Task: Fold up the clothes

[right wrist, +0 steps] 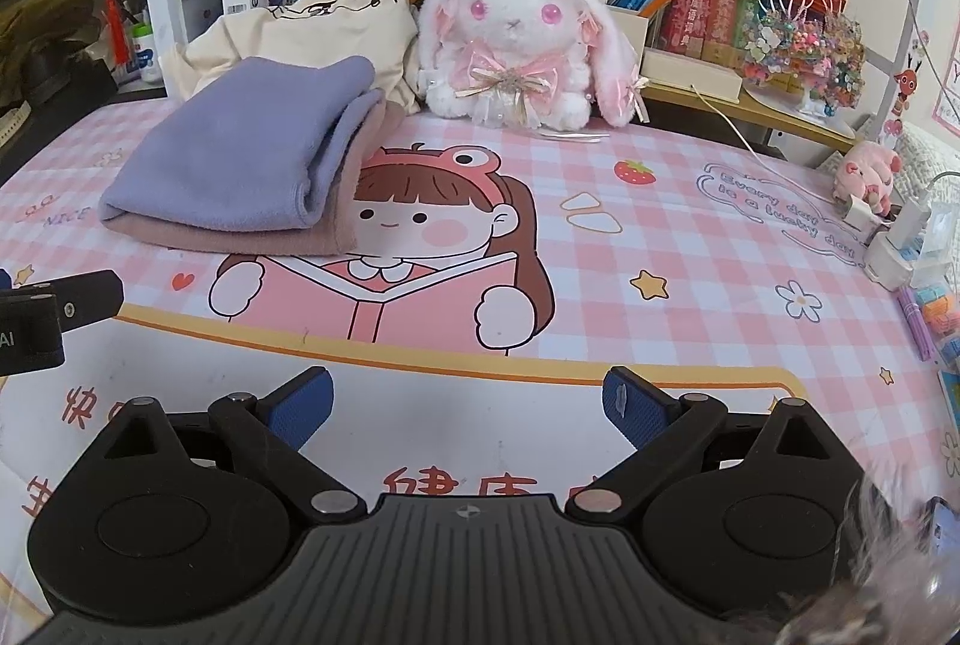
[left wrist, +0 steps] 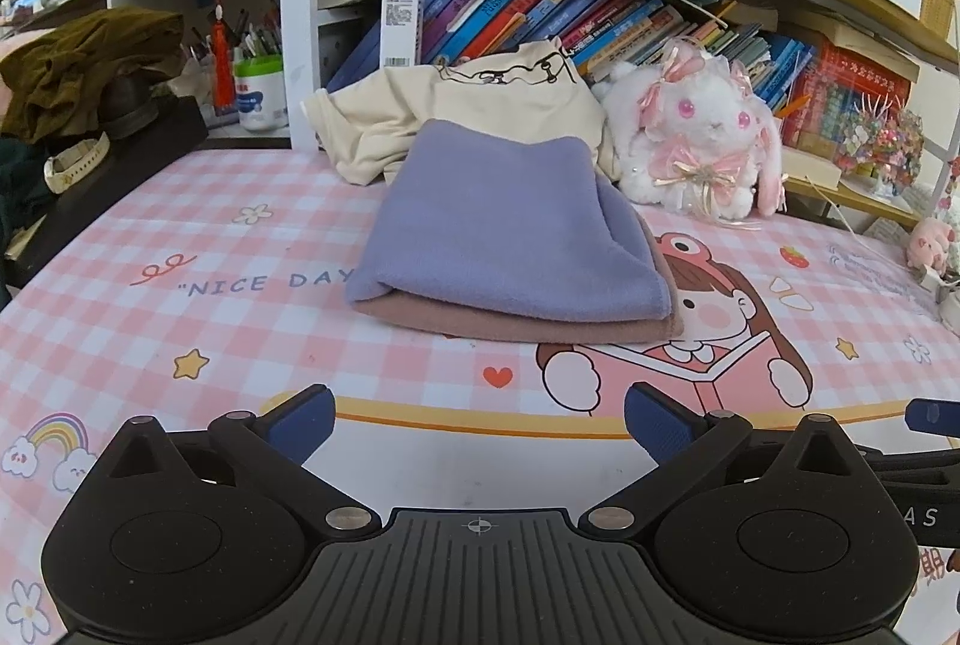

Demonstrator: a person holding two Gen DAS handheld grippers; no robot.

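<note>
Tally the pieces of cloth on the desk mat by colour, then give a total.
Purple, folded: 1
Pink-brown, folded beneath the purple: 1
Cream, unfolded behind them: 1
Total: 3

Cream garment [left wrist: 480,117] partly hidden behind purple cloth [left wrist: 504,225]; pink cloth [left wrist: 540,327] mostly covered.

Two folded cloths lay stacked: one purple cloth [left wrist: 510,219] on one pink cloth [left wrist: 528,327]. One cream garment [left wrist: 480,111] sat crumpled behind. One white plush rabbit [right wrist: 516,39] and one small pink plush toy [right wrist: 870,174], possibly a pig. Two grippers: left gripper [left wrist: 479,420], right gripper [right wrist: 468,408].
</note>
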